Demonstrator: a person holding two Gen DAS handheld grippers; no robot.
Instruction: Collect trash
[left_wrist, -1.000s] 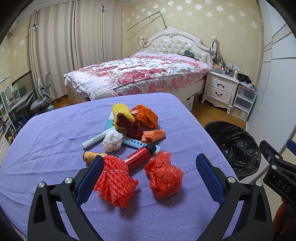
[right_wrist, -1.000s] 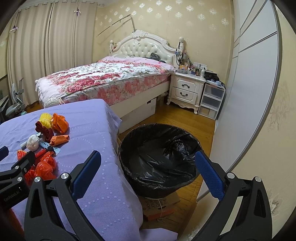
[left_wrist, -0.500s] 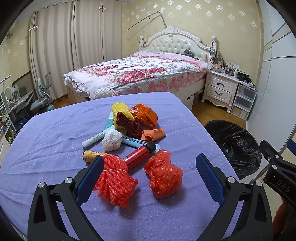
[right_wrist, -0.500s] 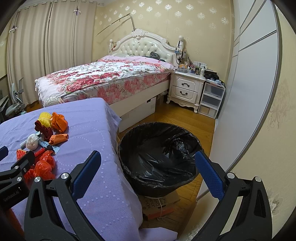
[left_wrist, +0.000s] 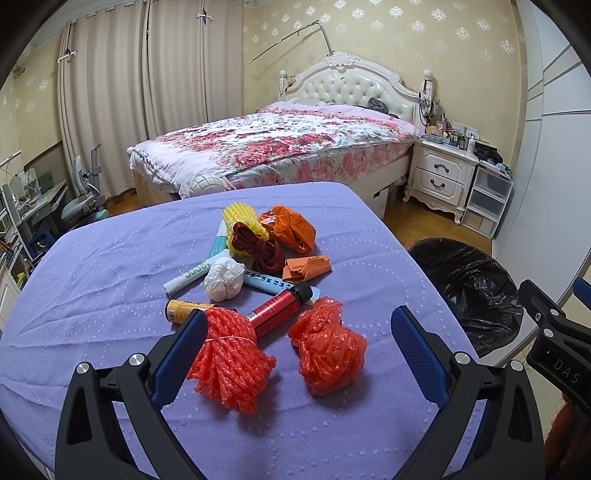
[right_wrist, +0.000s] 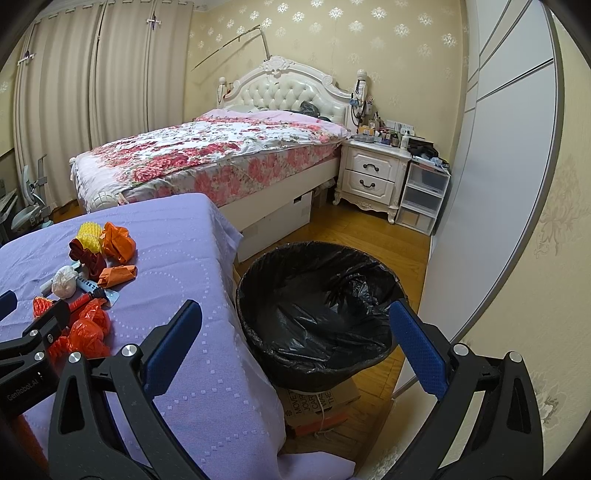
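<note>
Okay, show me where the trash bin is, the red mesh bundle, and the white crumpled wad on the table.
trash bin (right_wrist: 321, 310): right wrist view, black liner inside.
red mesh bundle (left_wrist: 231, 360): left wrist view, middle of netting.
white crumpled wad (left_wrist: 223, 277): left wrist view, its centre.

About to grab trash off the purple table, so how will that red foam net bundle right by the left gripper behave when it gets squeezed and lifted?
The red foam net bundle looks soft and airy, so it probably crushes easily and weighs little. A thin band cinches its upper part, so it likely lifts as one piece, loose ends flopping. Its mesh texture should grip rather than slip.
</note>
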